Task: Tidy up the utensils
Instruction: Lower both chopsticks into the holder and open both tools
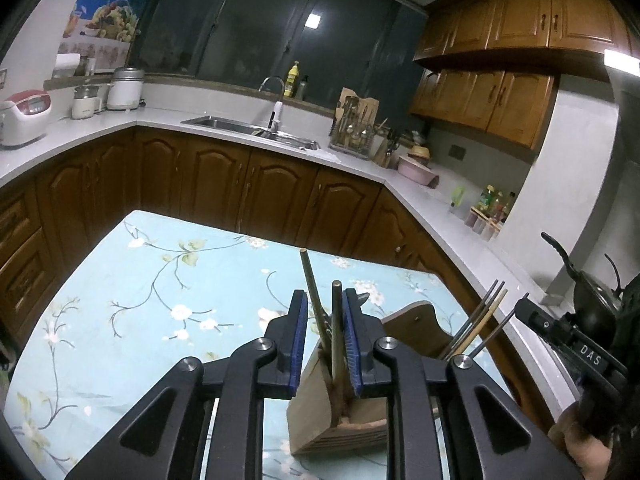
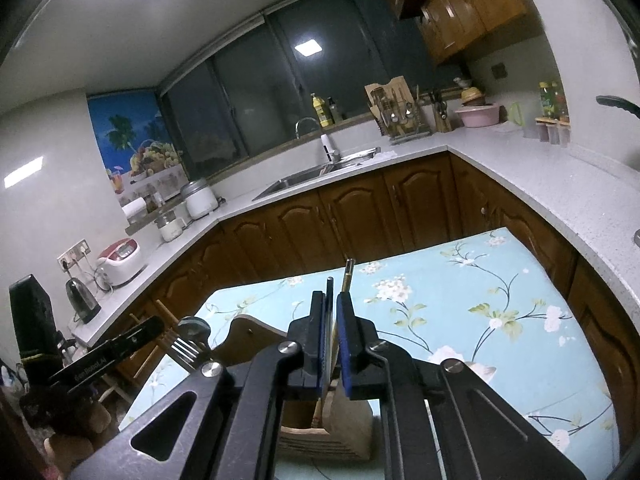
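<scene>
Tablecloth [image 1: 168, 280]: pale blue-green, printed with white blossoms, light green leaves and thin dark branches. Utensil holder [image 1: 320, 412]: light tan wood, horizontal grooves along its base. Gripper pads [image 1: 298, 344]: deep blue on black frames. Base cabinets [image 1: 256, 192]: dark brown wood with arched panels; wall cabinets [image 1: 516, 20] a lighter honey brown. Countertop [image 2: 532, 184]: speckled white-grey. Rice cooker [image 2: 120, 262]: white with a red top. Bowl [image 2: 478, 115]: pink. Bottle [image 1: 292, 74] by the window: yellow. Poster [image 2: 128, 136]: blue sky, palms, fruit.

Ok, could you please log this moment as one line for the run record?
left gripper: open around wooden chopsticks | right gripper: shut on thin chopsticks | both above wooden utensil holder
</scene>
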Demonstrator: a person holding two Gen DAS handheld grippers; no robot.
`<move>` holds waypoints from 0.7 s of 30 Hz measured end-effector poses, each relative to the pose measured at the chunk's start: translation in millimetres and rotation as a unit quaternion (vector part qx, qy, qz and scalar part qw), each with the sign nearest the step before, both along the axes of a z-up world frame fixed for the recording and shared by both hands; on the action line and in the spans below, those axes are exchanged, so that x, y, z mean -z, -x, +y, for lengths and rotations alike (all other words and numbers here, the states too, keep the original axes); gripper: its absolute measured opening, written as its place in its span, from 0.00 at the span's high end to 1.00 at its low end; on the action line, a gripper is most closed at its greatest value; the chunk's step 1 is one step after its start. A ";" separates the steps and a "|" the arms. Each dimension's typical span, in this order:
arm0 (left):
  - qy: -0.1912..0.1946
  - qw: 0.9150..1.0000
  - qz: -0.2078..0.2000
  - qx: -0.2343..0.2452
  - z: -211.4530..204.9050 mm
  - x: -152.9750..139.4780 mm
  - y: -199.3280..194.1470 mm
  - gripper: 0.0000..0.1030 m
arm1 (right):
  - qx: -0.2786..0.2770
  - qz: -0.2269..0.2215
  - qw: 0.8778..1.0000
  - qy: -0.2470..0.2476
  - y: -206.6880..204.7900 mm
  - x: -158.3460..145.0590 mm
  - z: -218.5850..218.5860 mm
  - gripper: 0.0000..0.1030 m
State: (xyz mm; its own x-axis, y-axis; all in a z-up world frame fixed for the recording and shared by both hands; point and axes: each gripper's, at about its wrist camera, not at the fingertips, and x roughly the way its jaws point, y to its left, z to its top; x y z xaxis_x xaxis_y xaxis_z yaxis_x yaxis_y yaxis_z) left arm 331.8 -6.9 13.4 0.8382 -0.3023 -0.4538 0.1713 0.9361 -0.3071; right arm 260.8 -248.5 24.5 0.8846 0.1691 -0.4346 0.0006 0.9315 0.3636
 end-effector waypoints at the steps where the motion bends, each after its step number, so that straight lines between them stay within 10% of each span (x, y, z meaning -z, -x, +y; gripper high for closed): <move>1: 0.000 1.000 0.000 0.000 0.1 -0.3 0.2 0.83 | 0.001 0.000 1.000 0.001 -0.3 0.0 0.8 0.92; 10: -0.003 1.000 0.005 -0.003 -0.2 0.4 2.0 0.72 | 0.001 0.004 1.000 0.001 -3.9 2.6 -0.5 0.89; 15: -0.007 1.000 0.003 -0.006 -0.2 -1.2 3.2 0.53 | 0.008 0.004 1.000 -0.006 -2.4 5.0 -5.3 0.56; 21: -0.011 1.000 0.006 -0.011 -1.1 -2.3 6.5 0.34 | 0.008 0.004 1.000 -0.009 -1.5 5.4 -6.9 0.55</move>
State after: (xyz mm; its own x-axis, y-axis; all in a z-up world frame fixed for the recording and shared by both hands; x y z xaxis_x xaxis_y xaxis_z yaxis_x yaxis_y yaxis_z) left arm 325.3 -8.0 15.7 0.8389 -0.2730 -0.4708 0.1466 0.9464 -0.2877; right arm 262.3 -255.4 19.1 0.8842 0.1627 -0.4379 0.0185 0.9244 0.3809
